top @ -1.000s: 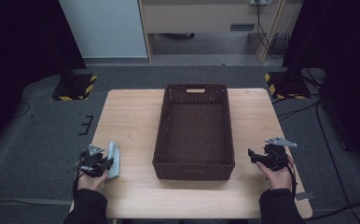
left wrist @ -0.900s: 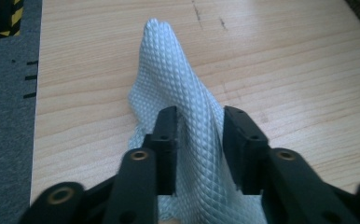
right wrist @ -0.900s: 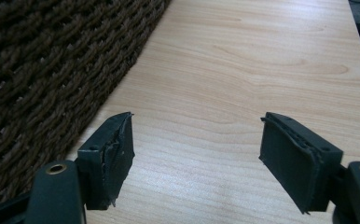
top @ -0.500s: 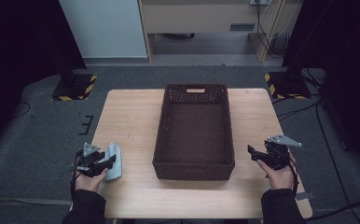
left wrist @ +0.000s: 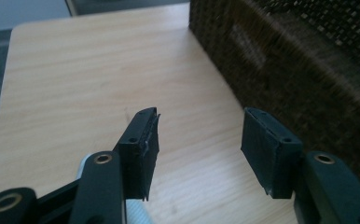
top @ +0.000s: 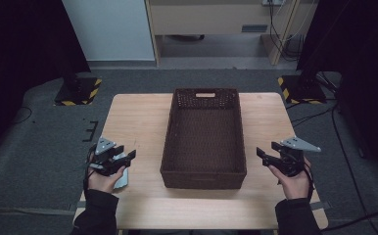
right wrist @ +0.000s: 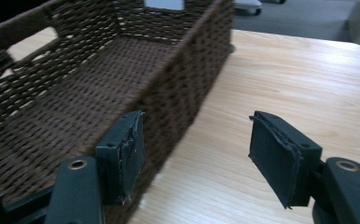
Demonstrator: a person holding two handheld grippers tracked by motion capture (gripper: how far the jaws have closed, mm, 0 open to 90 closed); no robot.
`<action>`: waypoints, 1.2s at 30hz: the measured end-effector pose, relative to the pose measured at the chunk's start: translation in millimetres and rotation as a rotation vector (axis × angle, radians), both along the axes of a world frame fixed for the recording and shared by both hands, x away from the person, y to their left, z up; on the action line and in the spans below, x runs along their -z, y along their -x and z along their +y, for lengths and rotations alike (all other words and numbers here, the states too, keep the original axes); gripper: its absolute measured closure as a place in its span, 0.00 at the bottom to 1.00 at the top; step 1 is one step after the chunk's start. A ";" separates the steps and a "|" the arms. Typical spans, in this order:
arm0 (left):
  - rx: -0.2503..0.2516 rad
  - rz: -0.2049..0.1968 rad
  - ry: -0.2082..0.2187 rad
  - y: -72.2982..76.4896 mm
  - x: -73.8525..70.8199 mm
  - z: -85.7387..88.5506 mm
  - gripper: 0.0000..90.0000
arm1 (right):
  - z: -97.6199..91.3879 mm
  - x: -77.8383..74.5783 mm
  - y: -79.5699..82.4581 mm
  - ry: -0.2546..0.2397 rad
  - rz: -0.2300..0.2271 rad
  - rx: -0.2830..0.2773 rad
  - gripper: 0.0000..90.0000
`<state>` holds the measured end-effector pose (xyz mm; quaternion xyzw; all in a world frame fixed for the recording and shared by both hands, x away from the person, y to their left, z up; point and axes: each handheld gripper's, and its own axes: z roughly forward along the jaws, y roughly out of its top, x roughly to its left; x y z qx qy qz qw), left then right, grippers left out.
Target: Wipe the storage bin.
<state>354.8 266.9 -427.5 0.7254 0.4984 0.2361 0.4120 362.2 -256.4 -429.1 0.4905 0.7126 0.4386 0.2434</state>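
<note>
A dark brown wicker basket stands empty in the middle of the wooden table. My left gripper hovers over the table's near left part, just above a small pale blue-white object lying flat there. Its jaws have just been opening and stand open with nothing between them; the pale object peeks out below the left jaw. My right gripper hangs to the right of the basket. Its jaws have just been closing somewhat but stay open and empty, beside the basket's wall.
The table's near edge runs just behind both hands. Bare wood lies on both sides of the basket. Dark stands with yellow-black striped bases sit on the grey floor beyond the table's far corners.
The left gripper's jaws opened and it lifted off the pale object, which stays on the table. Both hands rose a little.
</note>
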 end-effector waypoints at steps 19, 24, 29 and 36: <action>0.152 -0.019 0.068 -8.6 -4.2 -62.0 0.57 | 46.2 6.5 -3.1 0.019 0.029 -0.112 0.48; 0.187 0.005 0.050 -10.4 4.2 -70.6 0.62 | 49.5 15.2 -5.4 0.020 0.059 -0.118 0.56; 0.217 0.022 0.019 -9.2 2.5 -75.6 0.68 | 56.3 14.2 -4.8 0.039 0.070 -0.126 0.67; 0.259 0.057 -0.017 -7.8 6.3 -87.7 0.73 | 57.3 12.7 -7.2 0.065 0.074 -0.117 0.70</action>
